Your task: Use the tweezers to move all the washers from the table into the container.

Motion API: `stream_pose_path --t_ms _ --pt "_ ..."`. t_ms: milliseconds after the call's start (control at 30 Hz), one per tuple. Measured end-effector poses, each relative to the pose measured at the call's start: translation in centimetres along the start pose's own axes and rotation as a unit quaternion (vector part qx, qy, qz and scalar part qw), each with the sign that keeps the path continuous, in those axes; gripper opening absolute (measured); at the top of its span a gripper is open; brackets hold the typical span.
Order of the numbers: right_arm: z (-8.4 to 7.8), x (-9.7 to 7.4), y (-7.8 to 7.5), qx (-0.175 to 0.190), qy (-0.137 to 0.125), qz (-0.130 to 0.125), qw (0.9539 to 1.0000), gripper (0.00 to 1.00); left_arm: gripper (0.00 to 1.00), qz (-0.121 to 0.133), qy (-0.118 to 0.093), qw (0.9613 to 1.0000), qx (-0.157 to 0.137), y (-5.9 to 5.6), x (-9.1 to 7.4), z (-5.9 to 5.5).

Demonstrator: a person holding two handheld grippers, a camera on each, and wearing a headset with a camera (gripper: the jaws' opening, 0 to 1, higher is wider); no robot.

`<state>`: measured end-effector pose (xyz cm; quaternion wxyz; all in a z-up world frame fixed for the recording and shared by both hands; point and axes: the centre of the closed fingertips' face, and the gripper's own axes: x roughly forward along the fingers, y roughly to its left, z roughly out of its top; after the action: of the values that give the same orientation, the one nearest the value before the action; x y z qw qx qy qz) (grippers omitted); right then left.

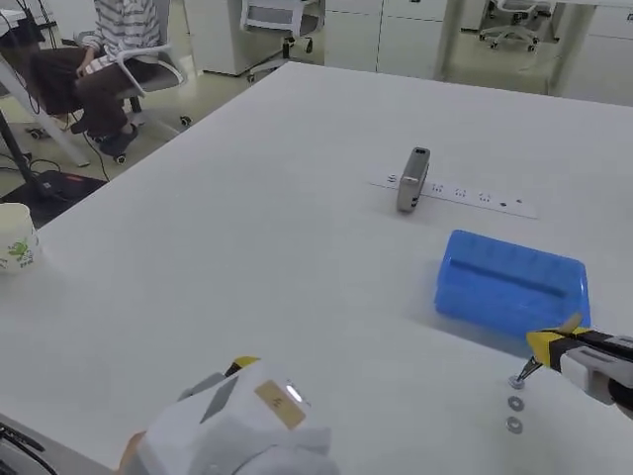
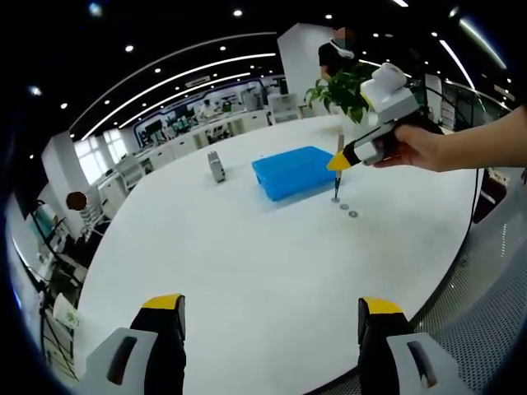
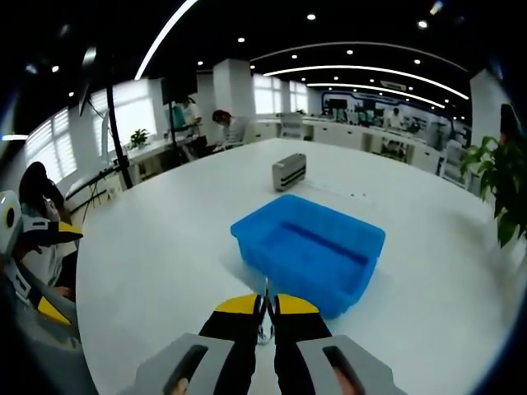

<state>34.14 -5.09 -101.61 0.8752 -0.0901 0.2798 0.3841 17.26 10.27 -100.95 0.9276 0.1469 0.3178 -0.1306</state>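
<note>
The blue container (image 1: 512, 282) stands at the right of the white table (image 1: 247, 267). My right gripper (image 1: 550, 342) is just in front of it, shut on thin metal tweezers (image 1: 525, 370) that point down at the table. Three small washers lie in a row there: one (image 1: 516, 382) at the tweezer tips, two more (image 1: 515, 403) (image 1: 513, 425) nearer me. In the right gripper view the tweezers (image 3: 265, 290) stick out between the shut jaws of that gripper (image 3: 264, 309) toward the container (image 3: 309, 247). My left gripper (image 2: 272, 317) is open with nothing in it and hovers low over the table's near edge (image 1: 247, 411).
A grey device (image 1: 412, 180) stands on a white power strip (image 1: 465, 194) behind the container. A paper cup (image 1: 15, 237) sits at the table's far left edge. A person sits on a chair (image 1: 109, 59) beyond the table.
</note>
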Motion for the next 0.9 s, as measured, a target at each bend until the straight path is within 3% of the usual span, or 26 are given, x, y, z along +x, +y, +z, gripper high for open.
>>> stream_pose_path --t_ms 567,900 --pt "0.3 0.3 -0.6 -0.025 0.003 -0.008 0.9996 0.02 0.87 0.005 -0.004 1.0 -0.005 0.2 -0.1 0.1" --pt "0.2 0.9 -1.5 -0.009 0.0 -0.008 0.9999 0.02 0.87 0.002 -0.002 1.0 -0.001 0.1 -0.1 0.1"
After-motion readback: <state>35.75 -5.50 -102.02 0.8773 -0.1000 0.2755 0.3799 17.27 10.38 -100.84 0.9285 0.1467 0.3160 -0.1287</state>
